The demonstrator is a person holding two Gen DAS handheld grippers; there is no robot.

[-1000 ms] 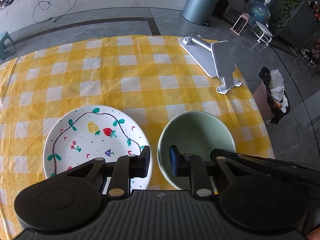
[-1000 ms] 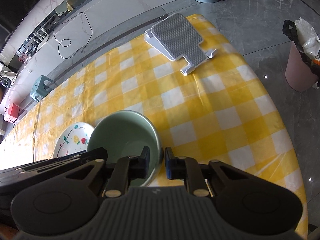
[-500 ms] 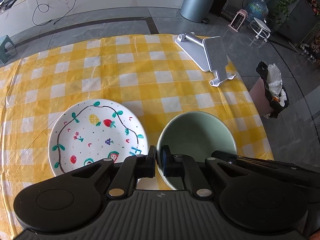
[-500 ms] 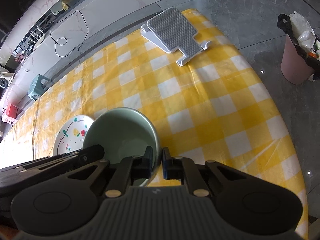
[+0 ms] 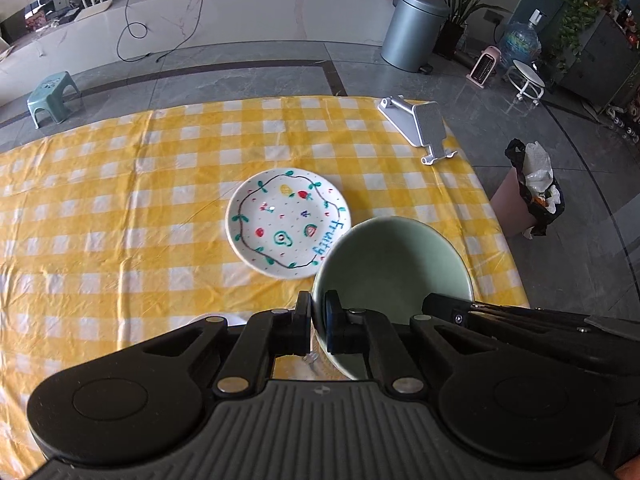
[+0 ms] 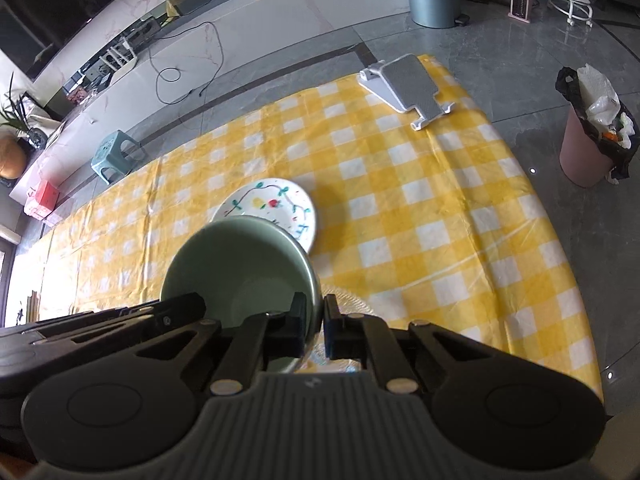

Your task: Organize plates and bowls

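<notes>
Bowl (image 5: 394,264) in pale green hangs above the table, pinched from both sides: the left gripper (image 5: 318,322) has its fingers pressed together on the rim at the bowl's left edge, and the right gripper (image 6: 314,326) clamps the opposite rim, one finger inside the bowl (image 6: 240,268) and one outside. Both pairs of fingers are tight on the wall, no gap to speak of. Beyond the bowl, flat on the yellow checked tablecloth (image 5: 120,208), lies the painted plate (image 5: 286,222), white with fruit drawings and a dark wavy border; from the left wrist view the bowl's rim overlaps the plate's near right edge, and from the right wrist view the bowl covers the near part of the plate (image 6: 276,204). Under the grippers there's something pale and glassy on the cloth, too hidden to name. At the far right corner of the table a white folding stand (image 5: 420,128) rests well apart from the dishes, and off the table stands a pink waste bin (image 6: 588,144) with a black liner.
</notes>
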